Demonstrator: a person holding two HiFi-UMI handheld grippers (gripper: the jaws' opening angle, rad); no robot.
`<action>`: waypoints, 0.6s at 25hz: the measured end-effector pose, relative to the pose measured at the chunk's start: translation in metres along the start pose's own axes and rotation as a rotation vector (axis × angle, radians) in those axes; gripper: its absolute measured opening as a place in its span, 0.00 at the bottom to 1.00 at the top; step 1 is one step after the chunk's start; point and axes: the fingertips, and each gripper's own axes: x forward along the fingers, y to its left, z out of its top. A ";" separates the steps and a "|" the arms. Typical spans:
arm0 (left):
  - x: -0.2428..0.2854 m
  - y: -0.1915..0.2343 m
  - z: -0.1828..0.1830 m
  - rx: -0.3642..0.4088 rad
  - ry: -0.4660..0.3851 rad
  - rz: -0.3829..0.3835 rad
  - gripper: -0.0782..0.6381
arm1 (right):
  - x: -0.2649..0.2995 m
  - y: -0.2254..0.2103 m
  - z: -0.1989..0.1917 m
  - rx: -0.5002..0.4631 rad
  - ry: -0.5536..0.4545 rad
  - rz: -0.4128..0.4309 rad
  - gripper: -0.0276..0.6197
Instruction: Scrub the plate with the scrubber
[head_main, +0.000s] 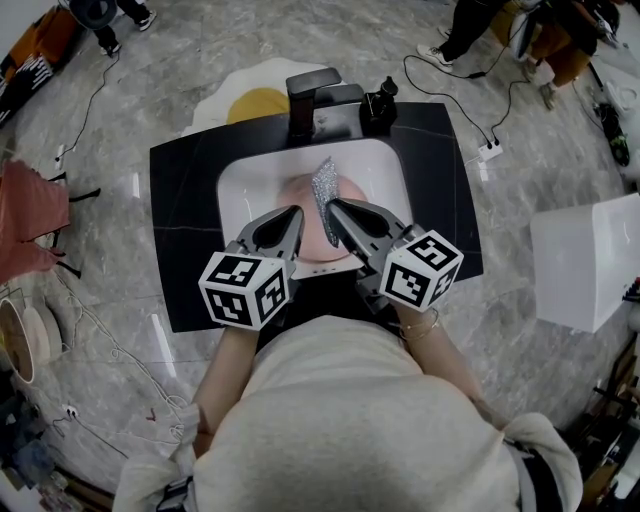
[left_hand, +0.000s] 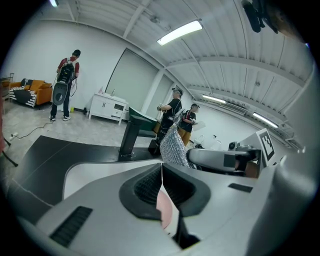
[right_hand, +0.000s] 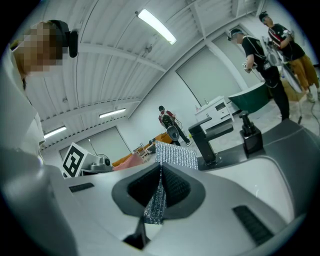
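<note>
scrubbing seems under way, finish unclear: pink plate (head_main: 300, 196) over sink (head_main: 235, 180), below faucet (head_main: 312, 100) at sink's 12 o'clock. scrubber (head_main: 324, 188) stands at plate's 3 o'clock side. left gripper (head_main: 296, 215) pinches plate rim at 6 o'clock; right gripper (head_main: 333, 208) clamps scrubber. no suds visible.

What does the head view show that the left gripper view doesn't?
Only the head view: the egg-shaped rug and the white box. Only the left gripper view: ceiling lights and a white cabinet. Both: the faucet, the pink plate, and the silver scrubber held in the right gripper.
</note>
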 end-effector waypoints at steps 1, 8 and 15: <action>0.000 -0.001 0.000 0.000 0.000 -0.001 0.14 | 0.000 0.000 0.000 0.001 -0.002 0.001 0.08; 0.000 -0.001 0.001 0.001 0.002 -0.007 0.14 | -0.001 -0.001 -0.001 -0.001 0.001 -0.009 0.07; 0.001 -0.002 -0.003 -0.005 0.008 -0.013 0.14 | -0.002 -0.004 0.000 0.003 -0.001 -0.019 0.07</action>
